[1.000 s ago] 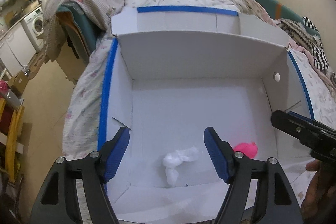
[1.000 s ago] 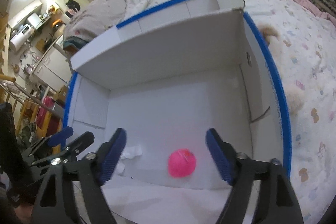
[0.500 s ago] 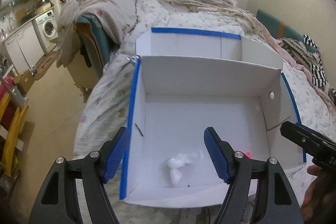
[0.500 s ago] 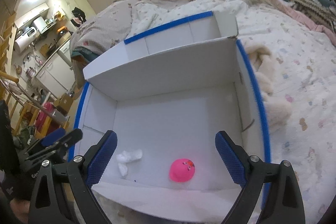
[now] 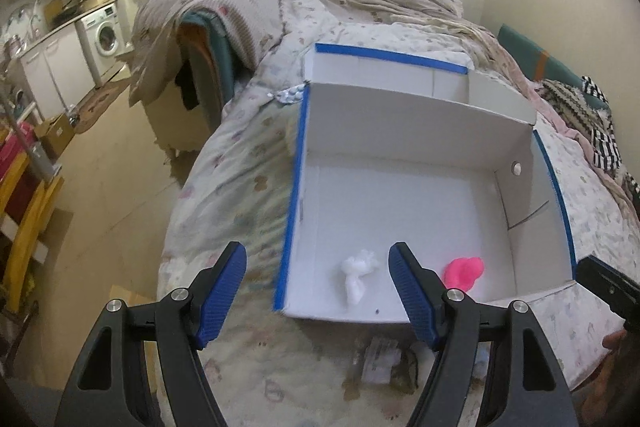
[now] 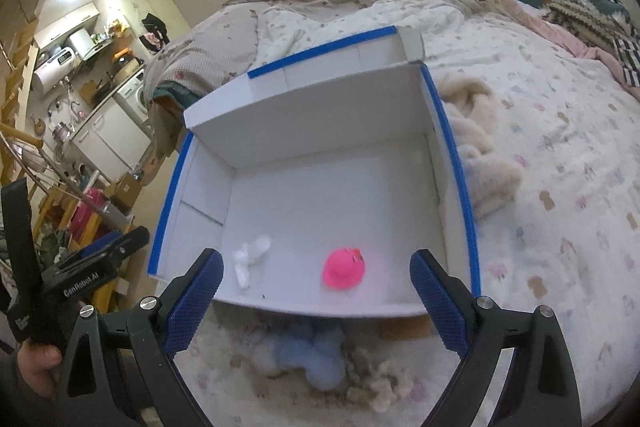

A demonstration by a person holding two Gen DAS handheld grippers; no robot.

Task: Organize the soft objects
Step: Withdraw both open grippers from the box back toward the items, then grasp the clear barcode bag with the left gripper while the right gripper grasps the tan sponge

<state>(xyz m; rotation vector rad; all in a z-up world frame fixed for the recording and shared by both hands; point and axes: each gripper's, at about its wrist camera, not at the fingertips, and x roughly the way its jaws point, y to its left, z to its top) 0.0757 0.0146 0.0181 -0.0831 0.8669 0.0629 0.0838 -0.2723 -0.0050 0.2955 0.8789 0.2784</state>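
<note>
1. Both grippers have been drawn back and lifted from the white box [image 5: 400, 211] since the earlier frames: its near wall, formerly cut off at the bottom of each view, is now seen whole, and bedding in front of it has come into sight.
2. The left gripper [image 5: 318, 293] is seen with its blue pads spread and nothing between them; it hangs over the box's near left corner.
3. The right gripper [image 6: 316, 301] is likewise spread wide and empty, above the near wall of the box; in the earliest frame its jaws stood narrower.
4. Two soft objects lie inside the box, near the front: a white tuft [image 6: 250, 257] to the left and a pink duck [image 6: 344, 267] to the right, set apart from each other.
5. A pale blue soft toy [image 6: 312, 355] and a beige fluffy scrap [image 6: 380, 379] are seen on the bedspread [image 6: 560, 187] just in front of the box, below the right gripper; the blur hides their exact shape.
6. A cream plush [image 6: 480, 155] lies against the box's right wall, outside it.
7. The step in hand is judged to be a retreat after a deposit, with further objects yet to be collected.
8. The next move probably calls for one gripper to be lowered over the nearest loose object, the blue toy, its open jaws set astride it, then closed gently so the soft body is not squeezed out.
</note>
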